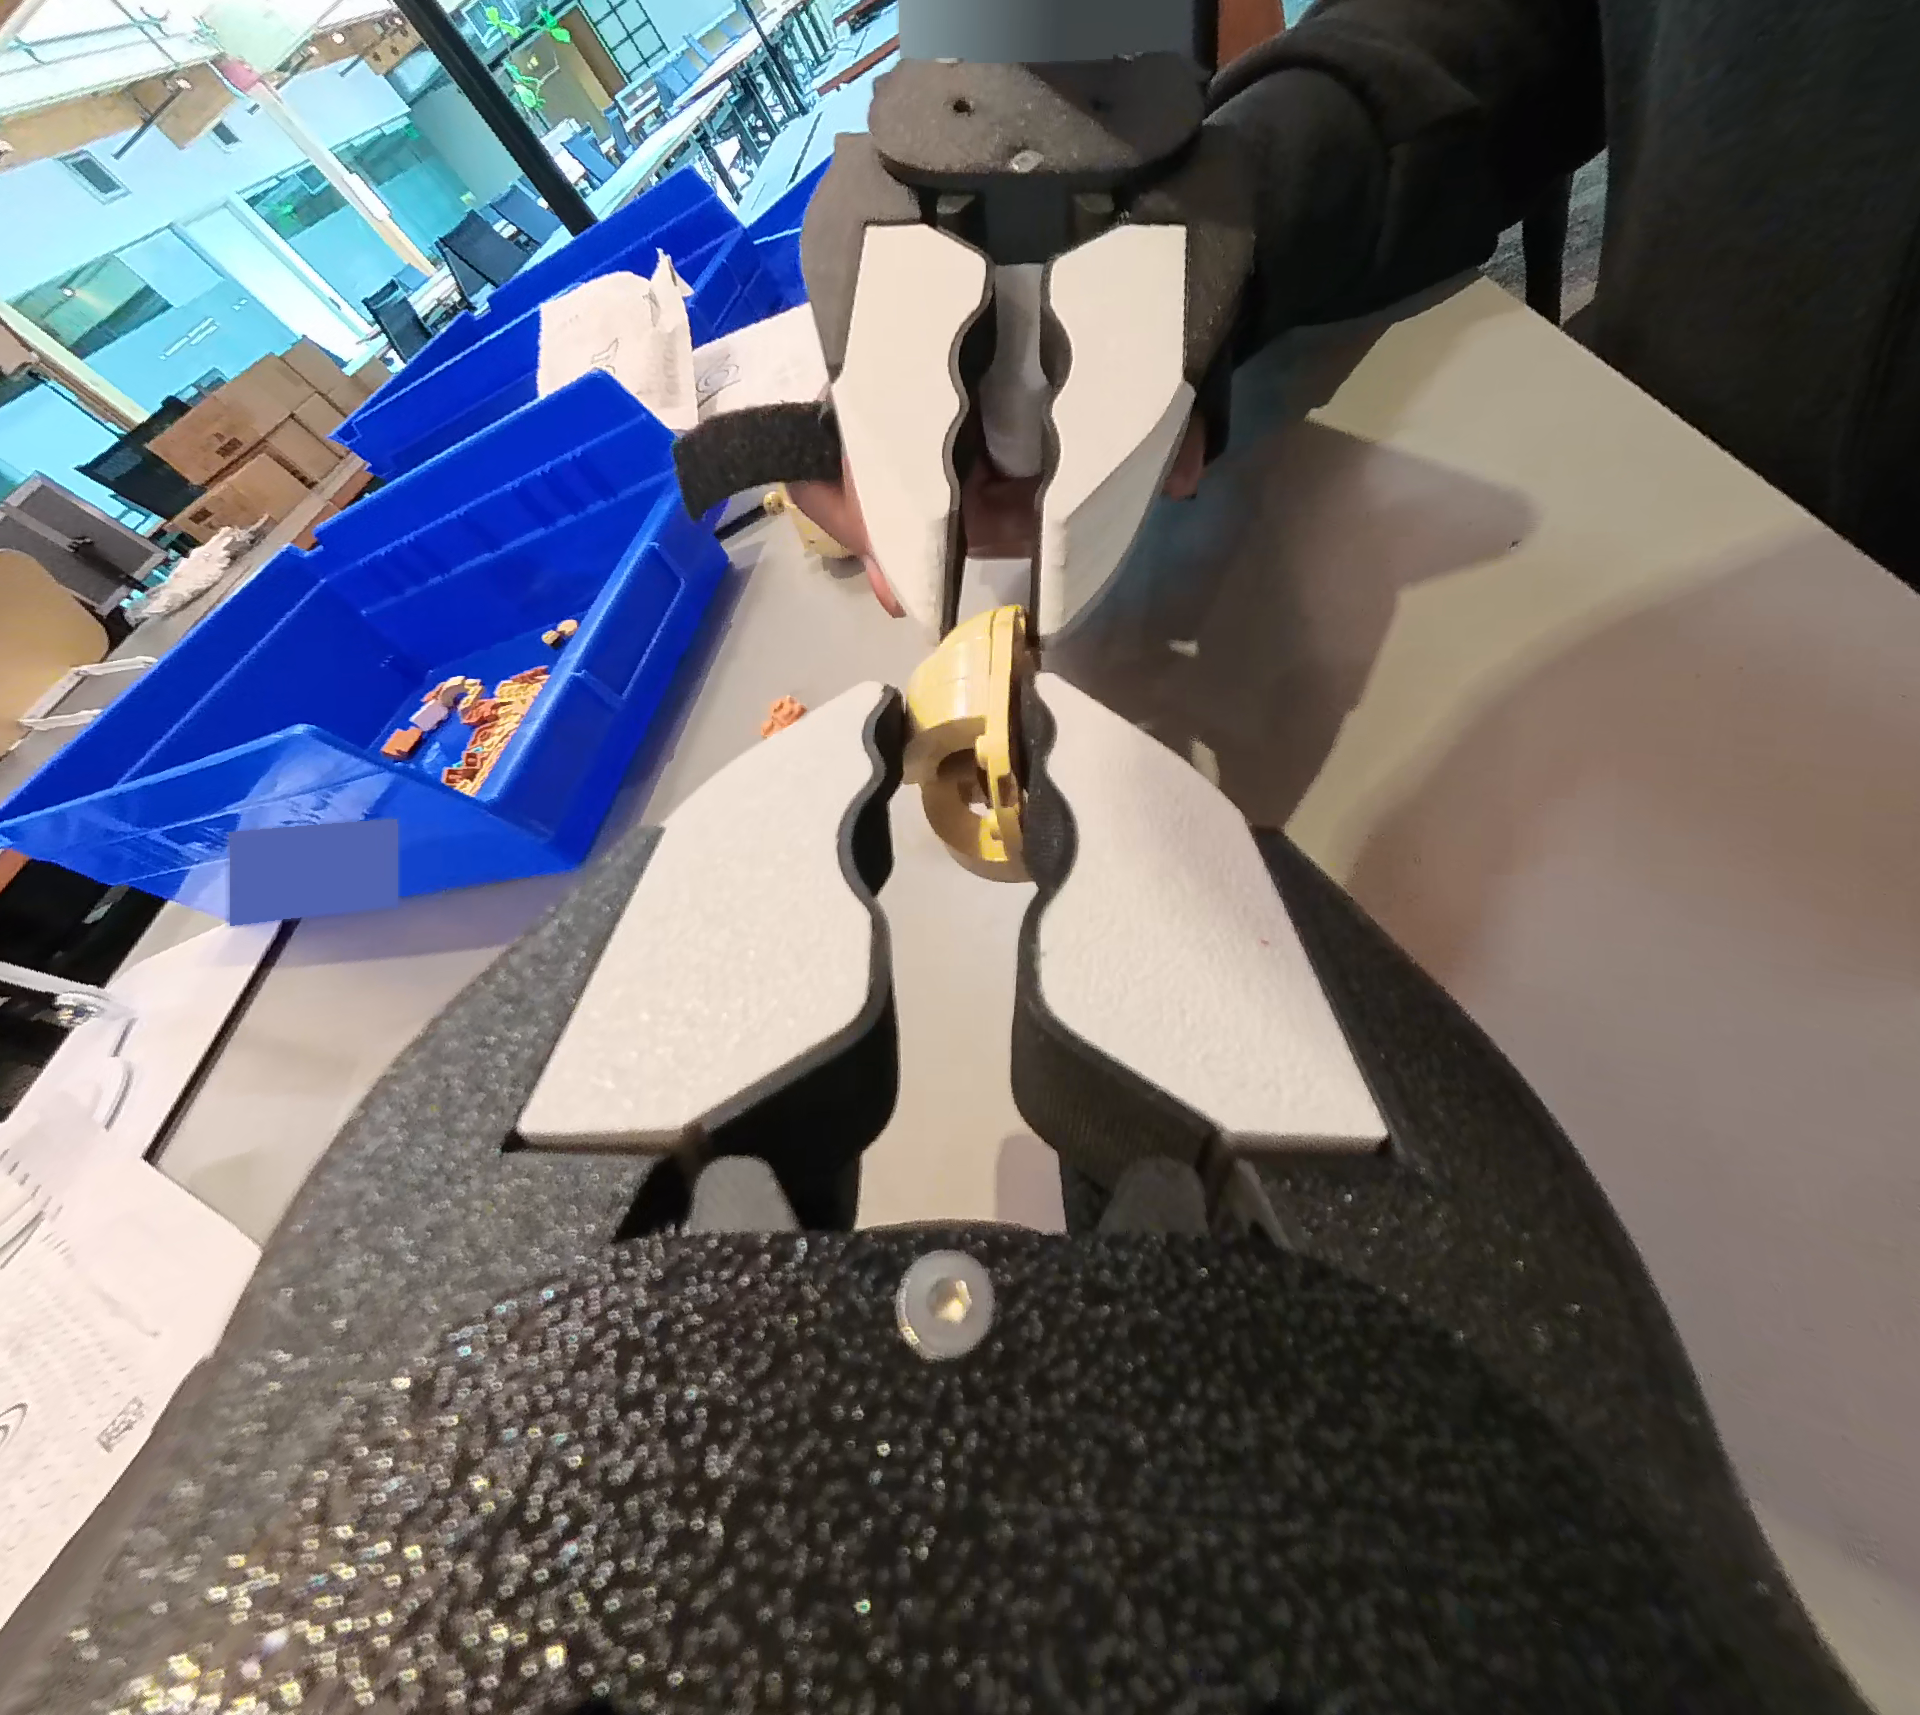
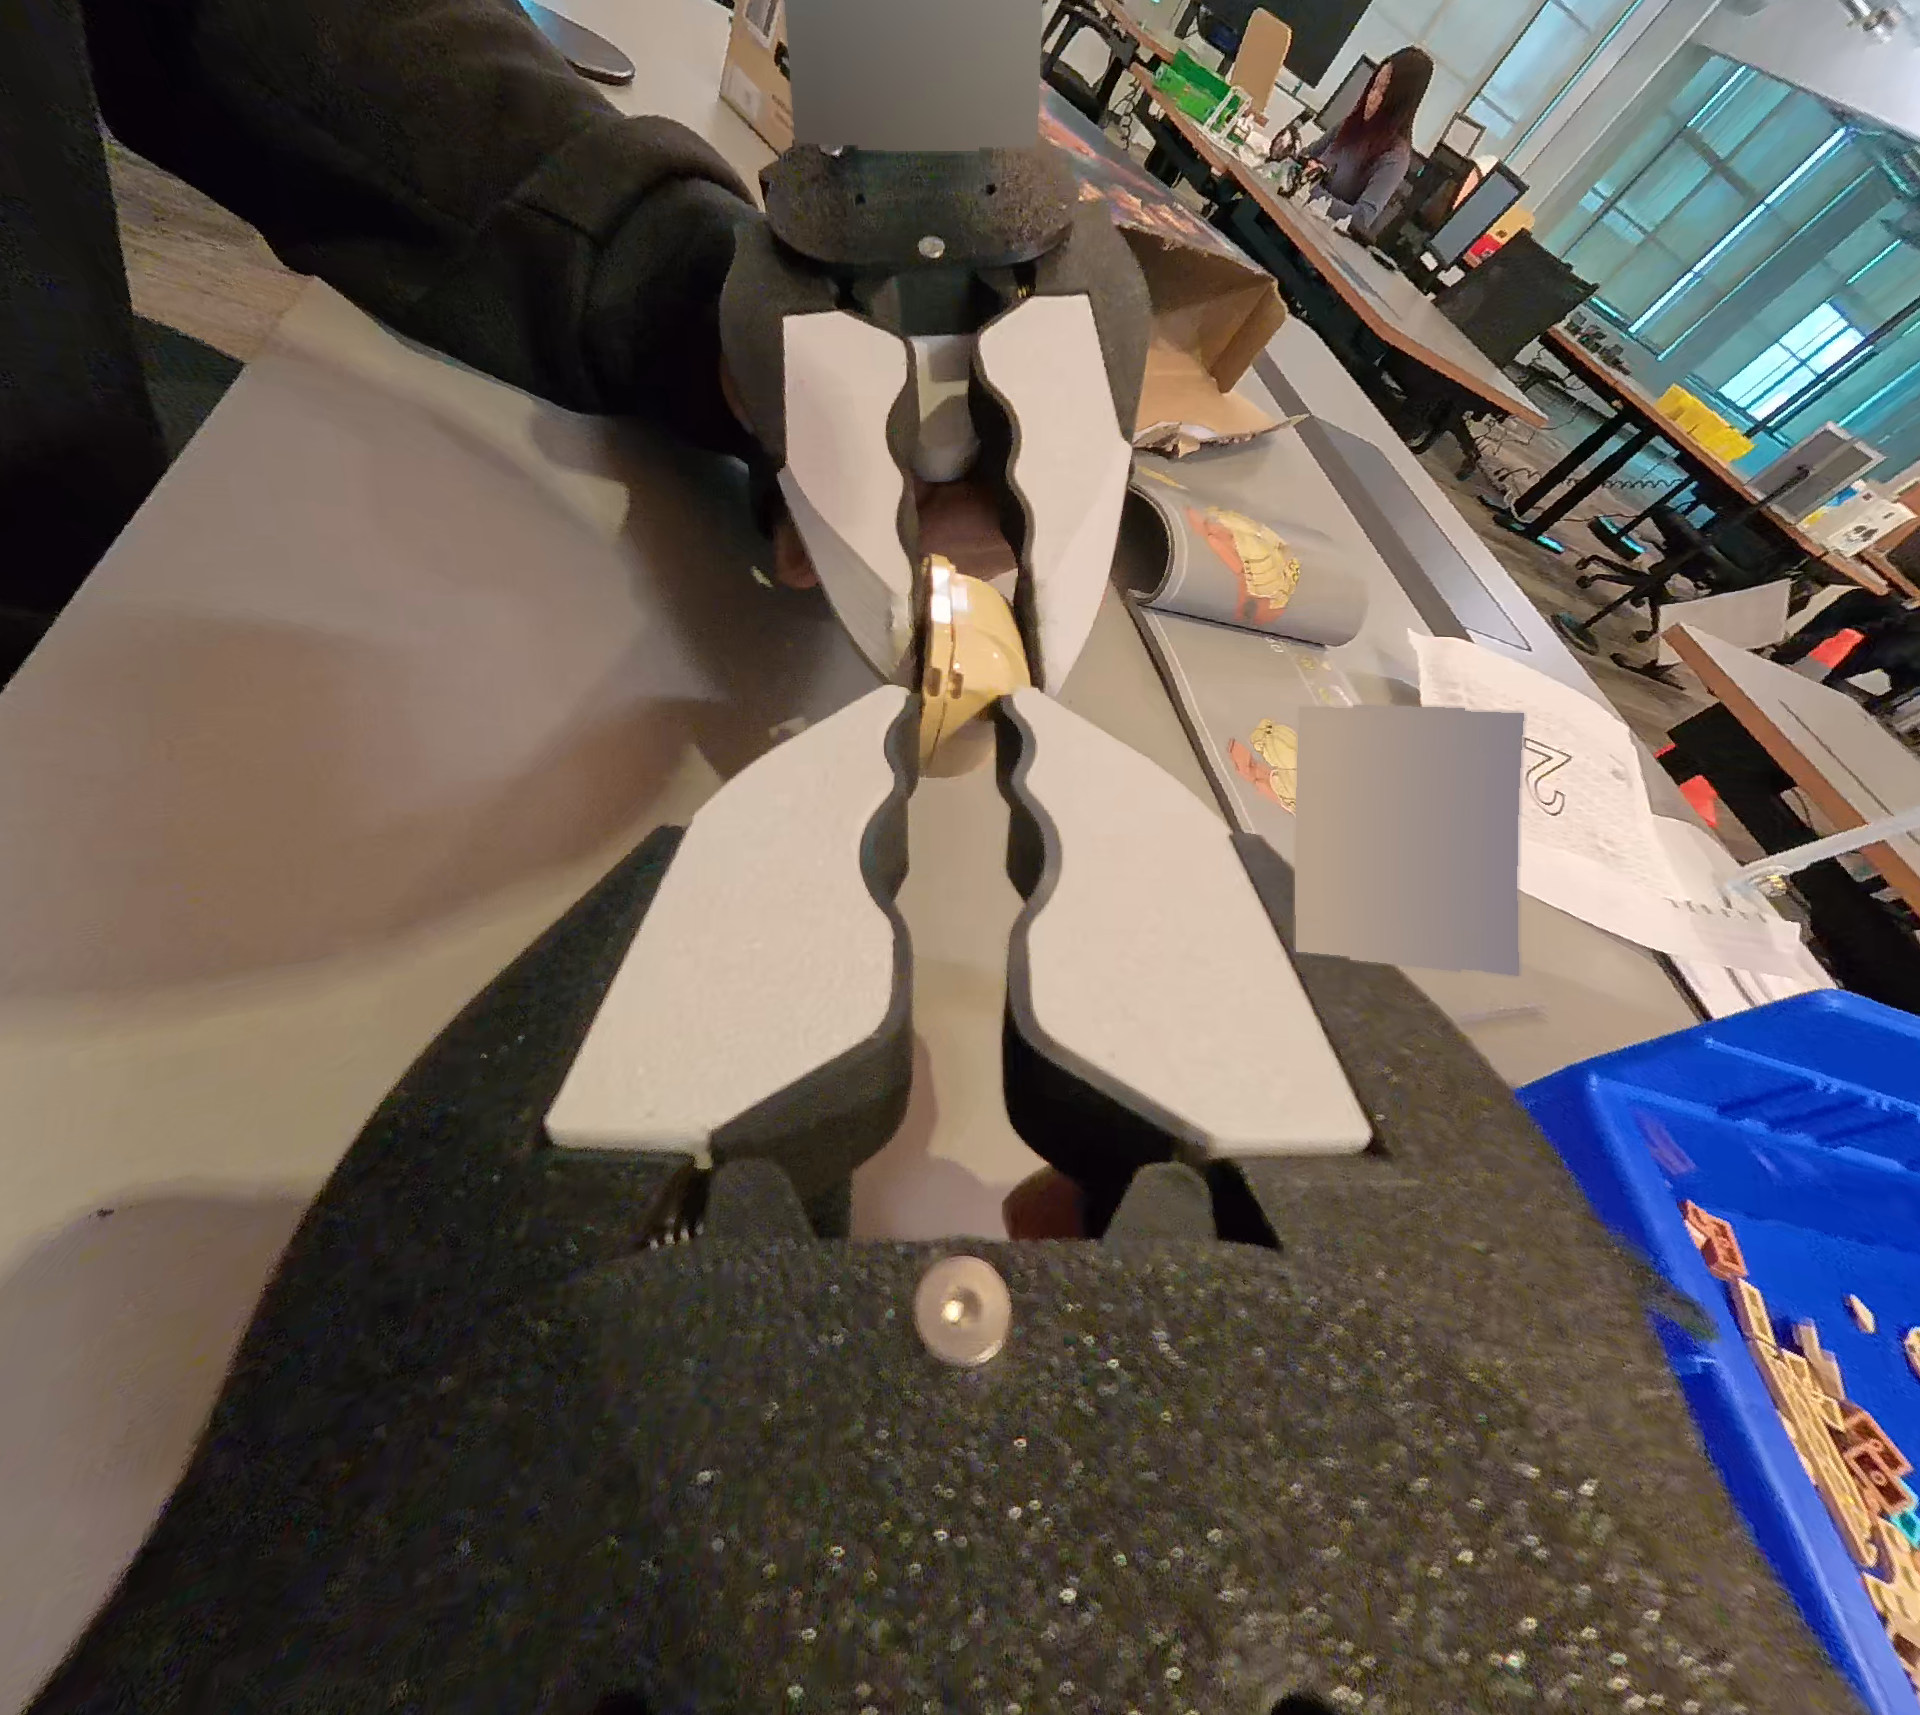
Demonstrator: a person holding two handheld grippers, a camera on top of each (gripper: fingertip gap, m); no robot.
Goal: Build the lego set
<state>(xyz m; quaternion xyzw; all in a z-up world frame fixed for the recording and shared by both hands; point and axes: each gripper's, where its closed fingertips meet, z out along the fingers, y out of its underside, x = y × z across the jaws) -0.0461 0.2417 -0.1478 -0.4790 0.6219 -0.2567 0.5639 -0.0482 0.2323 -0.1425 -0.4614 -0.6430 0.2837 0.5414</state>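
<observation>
A tan, rounded lego assembly (image 1: 971, 746) is held in the air above the pale table (image 1: 1558, 886), between two grippers that face each other. My left gripper (image 1: 961, 709) is shut on its lower part. The right gripper (image 1: 992, 621) comes in from the far side and is shut on its upper edge. In the right wrist view the same tan assembly (image 2: 961, 678) sits between my right gripper's tips (image 2: 951, 715) and the left gripper's tips (image 2: 961, 631). A dark sleeve shows behind each far gripper.
Blue bins (image 1: 582, 657) with several small orange and brown lego pieces (image 1: 483, 725) stand at the left. A loose orange piece (image 1: 781, 715) lies on the table. An instruction booklet (image 2: 1247, 574), paper sheets (image 2: 1621, 813) and a blue bin (image 2: 1714, 1177) lie to the right. Left and right tips are no more than a few centimetres apart.
</observation>
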